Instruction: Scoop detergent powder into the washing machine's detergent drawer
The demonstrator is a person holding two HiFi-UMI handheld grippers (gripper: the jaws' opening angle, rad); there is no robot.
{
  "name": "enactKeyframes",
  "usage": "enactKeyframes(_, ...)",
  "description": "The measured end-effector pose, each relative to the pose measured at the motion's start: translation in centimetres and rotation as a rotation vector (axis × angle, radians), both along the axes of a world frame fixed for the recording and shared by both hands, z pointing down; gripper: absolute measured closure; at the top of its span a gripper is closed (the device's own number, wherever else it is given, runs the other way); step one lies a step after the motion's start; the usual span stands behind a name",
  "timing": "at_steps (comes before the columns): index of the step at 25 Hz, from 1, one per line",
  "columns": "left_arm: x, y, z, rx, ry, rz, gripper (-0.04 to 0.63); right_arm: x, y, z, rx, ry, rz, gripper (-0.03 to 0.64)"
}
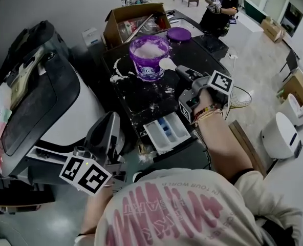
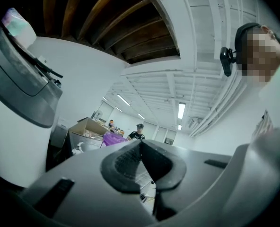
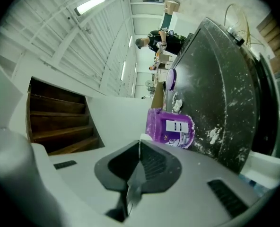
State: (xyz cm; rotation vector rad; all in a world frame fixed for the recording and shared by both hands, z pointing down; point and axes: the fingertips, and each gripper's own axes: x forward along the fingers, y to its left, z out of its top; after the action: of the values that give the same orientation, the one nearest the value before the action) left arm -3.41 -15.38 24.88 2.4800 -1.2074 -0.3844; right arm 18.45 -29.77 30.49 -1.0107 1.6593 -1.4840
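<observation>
Beside purple detergent tub: our right gripper clamps the white scoop by its handle.
Left gripper: jaws together, we hold nothing.

A small line of print, seemingly "IN YOUR WORLD", is seen upside down on the back of the person's shirt, beside large pink letters that cannot be made out. A white label is carried on the purple detergent tub, but its print is too small to be read.
</observation>
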Motion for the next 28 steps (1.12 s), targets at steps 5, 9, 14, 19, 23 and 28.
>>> enactKeyframes(5, 1.9, 1.5, 0.6, -0.014, -0.009, -0.003, 0.595, 1.4, 2.2, 1.2, -0.017, -0.001, -0.023, 0.613)
enactKeyframes(9, 3.0, 2.7, 1.0, -0.025, -0.016, -0.017, 0.595, 2.3, 3.9, 2.5, -0.039, 0.001, -0.046, 0.614)
enactKeyframes(14, 4.6, 3.9, 2.4, -0.053, -0.01, -0.03, 0.595, 3.7, 5.7, 3.9, -0.066, 0.007, -0.072, 0.612)
enactKeyframes(19, 6.2, 5.1, 3.7, -0.075, 0.001, -0.036, 0.595, 5.1, 7.5, 4.8, -0.075, 0.021, -0.094, 0.612)
enactKeyframes(23, 7.5, 6.1, 5.3, -0.092, -0.013, -0.045, 0.595, 6.2, 8.9, 6.0, -0.096, 0.022, -0.113, 0.612)
enactKeyframes(28, 8.1, 7.2, 6.8, -0.121, -0.013, -0.083, 0.595, 7.8, 10.5, 7.1, -0.117, 0.042, -0.13, 0.614)
